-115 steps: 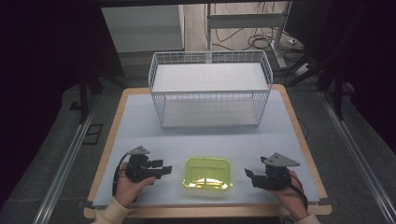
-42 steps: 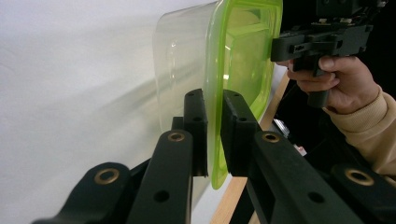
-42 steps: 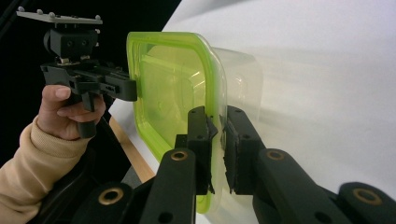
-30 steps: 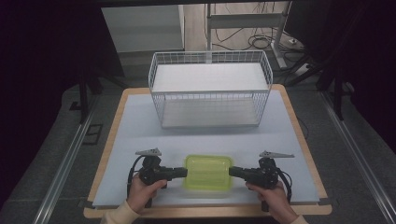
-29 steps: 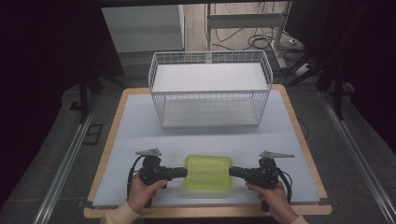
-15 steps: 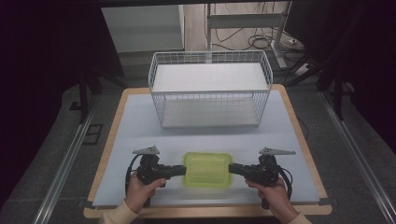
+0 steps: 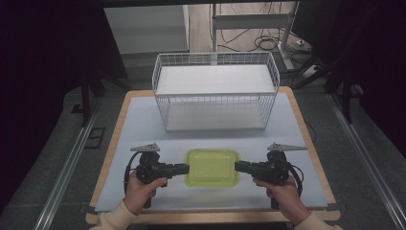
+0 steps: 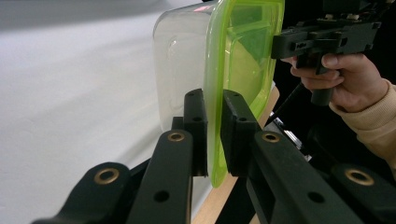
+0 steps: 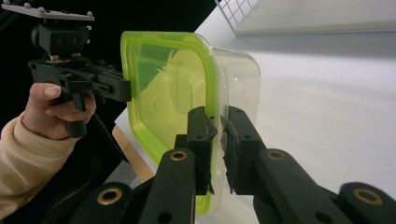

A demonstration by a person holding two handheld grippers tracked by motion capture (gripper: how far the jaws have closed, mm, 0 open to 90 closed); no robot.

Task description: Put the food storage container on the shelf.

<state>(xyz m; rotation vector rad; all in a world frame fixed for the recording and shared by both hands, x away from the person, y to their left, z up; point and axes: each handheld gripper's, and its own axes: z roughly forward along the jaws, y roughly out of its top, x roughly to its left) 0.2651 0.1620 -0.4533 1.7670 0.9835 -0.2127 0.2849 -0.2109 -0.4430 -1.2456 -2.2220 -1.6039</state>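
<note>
A clear food container with a yellow-green lid (image 7: pixel 212 166) is near the table's front edge, between both hands. My left gripper (image 7: pixel 184 168) is shut on the lid's left rim (image 8: pixel 215 140), and my right gripper (image 7: pixel 239 166) is shut on the right rim (image 9: pixel 216 140). In the left gripper view the container (image 8: pixel 224 56) stands edge-on, with the other hand and its gripper (image 8: pixel 322 39) beyond it. The right gripper view gives the mirrored scene: the container (image 9: pixel 173 88) and the far gripper (image 9: pixel 79 74). Whether the container rests on the table or hangs just above it I cannot tell.
A white wire basket (image 7: pixel 215 91) stands at the back middle of the table, open at the top. The pale table mat (image 7: pixel 143 124) lies bare between basket and container. The wooden table edge (image 7: pixel 210 218) runs along the front.
Both grippers came inward from the sides and closed on the container's two rims. In the last second the container and hands shifted only slightly.
</note>
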